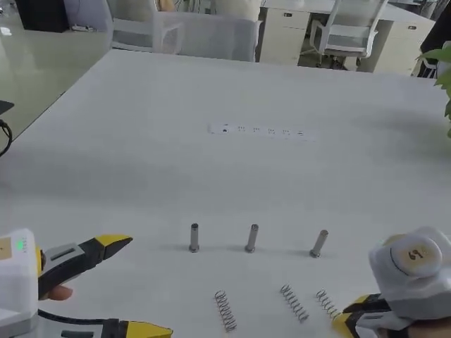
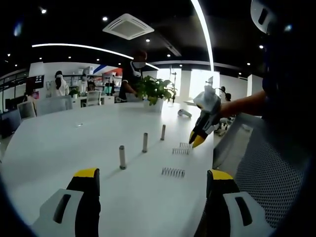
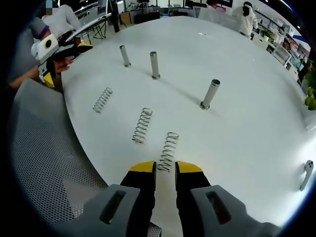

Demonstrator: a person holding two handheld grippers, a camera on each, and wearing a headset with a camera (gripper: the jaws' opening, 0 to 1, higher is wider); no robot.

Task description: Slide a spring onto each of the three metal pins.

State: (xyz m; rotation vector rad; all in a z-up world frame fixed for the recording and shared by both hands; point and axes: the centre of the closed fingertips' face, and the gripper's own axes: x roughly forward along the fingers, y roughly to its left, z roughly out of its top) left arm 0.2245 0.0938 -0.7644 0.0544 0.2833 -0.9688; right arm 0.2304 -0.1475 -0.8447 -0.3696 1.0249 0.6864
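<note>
Three bare metal pins stand upright in a row on the white table: left pin (image 1: 194, 237), middle pin (image 1: 251, 238), right pin (image 1: 319, 243). In front of them lie three loose springs (image 1: 225, 310) (image 1: 294, 302) (image 1: 327, 303). My left gripper (image 1: 141, 287) hovers wide open at the lower left, well short of the nearest spring (image 2: 173, 172), with nothing between its jaws. My right gripper (image 3: 166, 170) is low at the lower right. Its jaws stand a narrow gap apart, their tips at the near end of the right-hand spring (image 3: 168, 150), not closed on it.
A flush socket strip (image 1: 257, 130) lies in the table's middle. Office chairs (image 1: 349, 32) and desks stand beyond the far edge, and a plant (image 1: 444, 70) is at the right. A mesh chair seat (image 3: 44, 163) sits near the table's front edge. A small metal part (image 3: 307, 173) lies far right.
</note>
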